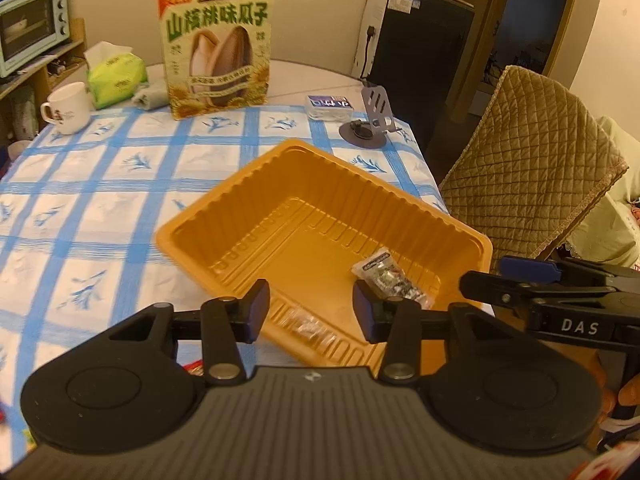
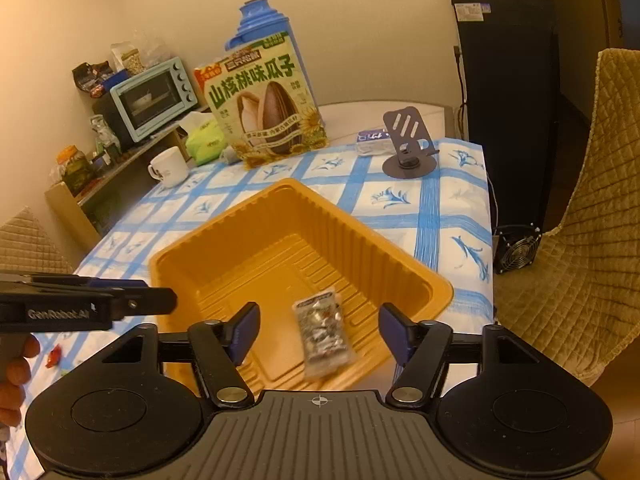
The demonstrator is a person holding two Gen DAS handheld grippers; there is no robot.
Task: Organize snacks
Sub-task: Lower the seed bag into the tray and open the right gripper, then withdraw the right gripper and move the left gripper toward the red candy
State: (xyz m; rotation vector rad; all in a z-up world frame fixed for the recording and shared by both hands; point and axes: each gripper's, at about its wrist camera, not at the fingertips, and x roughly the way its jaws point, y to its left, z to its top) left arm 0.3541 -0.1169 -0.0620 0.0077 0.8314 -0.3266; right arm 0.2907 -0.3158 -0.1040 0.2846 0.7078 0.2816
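Orange plastic tray [image 1: 248, 220], ribbed walls, is sitting on the blue-and-white checked tablecloth [image 1: 80, 184], one corner turned toward the far side of the table.

Snack packets: one clear packet with silvery contents [image 2: 322, 332] is lying flat on the tray floor near the front wall; in the left wrist view the same packet [image 1: 384, 276] is showing just beyond the right fingertip. A second clear packet [image 1: 308, 326] is lying blurred on the tray floor at the near wall, below the gap between the left gripper's fingers; its contents cannot be made out.

Left gripper [image 1: 310, 312]: jaws are standing apart over the tray's near edge, pinching nothing.

Right gripper [image 2: 318, 330]: jaws are spread wide above the tray, the silvery packet lying between them in the picture but lower down, free of the pads.

Each gripper is showing at the edge of the other's view, held by a hand [image 2: 16, 372].

Sunflower seed box [image 1: 216, 48], green and cream, is standing upright at the back of the table. White mug [image 1: 68, 108] and green tissue pack [image 1: 116, 76] are standing to its left. Grey phone stand [image 1: 372, 120] is sitting at the right, beside a small blue-and-white packet [image 1: 330, 106]. Quilted chair cover [image 1: 532, 160] is hanging off to the right of the table.
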